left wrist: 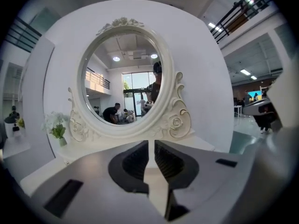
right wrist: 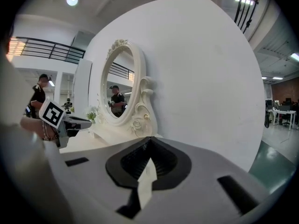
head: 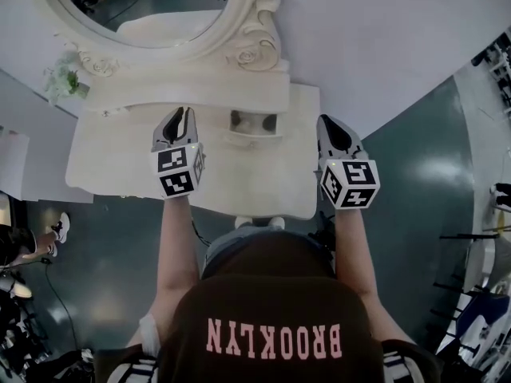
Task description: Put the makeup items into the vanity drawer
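The vanity drawer [head: 254,123] stands open at the middle of the head view, at the back of the white worktop [head: 120,162] and just under the carved base of the mirror [head: 152,10]. What lies inside it is too dim to make out. The drawer sits between the two tools, with nothing over its opening.

The left tool [head: 182,113] hovers over the worktop just left of the drawer and points toward the mirror. Its jaws are drawn close, with only a thin slit between the ribbed pads [left wrist: 135,160], and nothing is in that slit. The right tool [head: 326,121] is at the worktop's right edge, right of the drawer. Its jaws are pressed together at the tips and hold nothing. Neither tool touches the drawer or the worktop.

The oval mirror fills the top of the frame, with a carved rose [head: 247,54] on the frame's lower right. A small vase of flowers [head: 61,78] stands at the worktop's back left corner, well apart from both tools. A white wall [head: 383,30] rises behind the vanity. On the grey-green floor [head: 415,174], a person's shoe [head: 61,227] shows at the left edge.
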Tool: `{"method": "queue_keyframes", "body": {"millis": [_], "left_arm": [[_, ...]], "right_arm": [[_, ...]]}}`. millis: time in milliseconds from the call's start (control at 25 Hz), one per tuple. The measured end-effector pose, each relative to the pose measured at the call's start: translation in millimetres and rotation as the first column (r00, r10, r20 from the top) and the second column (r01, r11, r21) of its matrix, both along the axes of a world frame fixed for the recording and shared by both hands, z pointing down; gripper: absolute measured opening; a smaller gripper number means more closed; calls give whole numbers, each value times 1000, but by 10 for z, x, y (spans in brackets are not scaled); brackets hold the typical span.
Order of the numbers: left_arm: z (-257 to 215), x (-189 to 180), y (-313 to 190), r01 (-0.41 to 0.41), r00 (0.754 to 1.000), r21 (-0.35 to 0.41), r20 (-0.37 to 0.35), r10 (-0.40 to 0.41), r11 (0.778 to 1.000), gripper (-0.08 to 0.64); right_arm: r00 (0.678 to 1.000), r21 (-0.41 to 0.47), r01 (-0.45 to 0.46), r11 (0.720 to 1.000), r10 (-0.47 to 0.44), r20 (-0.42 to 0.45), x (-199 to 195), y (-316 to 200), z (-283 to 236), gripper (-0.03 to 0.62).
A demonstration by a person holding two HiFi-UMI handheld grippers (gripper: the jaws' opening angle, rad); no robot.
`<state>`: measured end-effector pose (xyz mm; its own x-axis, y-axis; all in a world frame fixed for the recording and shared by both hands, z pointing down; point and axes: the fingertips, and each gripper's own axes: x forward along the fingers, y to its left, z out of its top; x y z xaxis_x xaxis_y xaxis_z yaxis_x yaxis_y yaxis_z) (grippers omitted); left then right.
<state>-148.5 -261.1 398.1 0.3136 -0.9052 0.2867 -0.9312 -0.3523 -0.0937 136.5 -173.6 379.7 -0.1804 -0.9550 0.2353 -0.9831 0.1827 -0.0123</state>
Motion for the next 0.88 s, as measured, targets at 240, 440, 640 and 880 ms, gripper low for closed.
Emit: {"method": "queue_keyframes", "body": {"millis": [240, 440, 640, 880], "left_arm": [[-436, -101, -23, 19, 998, 117, -60, -12, 993, 12], [-875, -18, -46, -23, 996, 211, -81, 41, 977, 13], [-1252, 155, -78, -71, 991, 264, -91, 98, 962, 14], [-1489, 320, -103, -108, 988, 304, -72, 136, 947, 14]], "right_arm": [[998, 90, 44, 995, -40, -41, -122, -93, -395, -6], [997, 180, 44, 983, -33, -65, -119, -192, -838, -6], [998, 259, 55, 964, -42, -55, -171, -242, -1292, -6], [996, 290, 64, 955, -41, -82, -197, -223, -1533, -6]]}}
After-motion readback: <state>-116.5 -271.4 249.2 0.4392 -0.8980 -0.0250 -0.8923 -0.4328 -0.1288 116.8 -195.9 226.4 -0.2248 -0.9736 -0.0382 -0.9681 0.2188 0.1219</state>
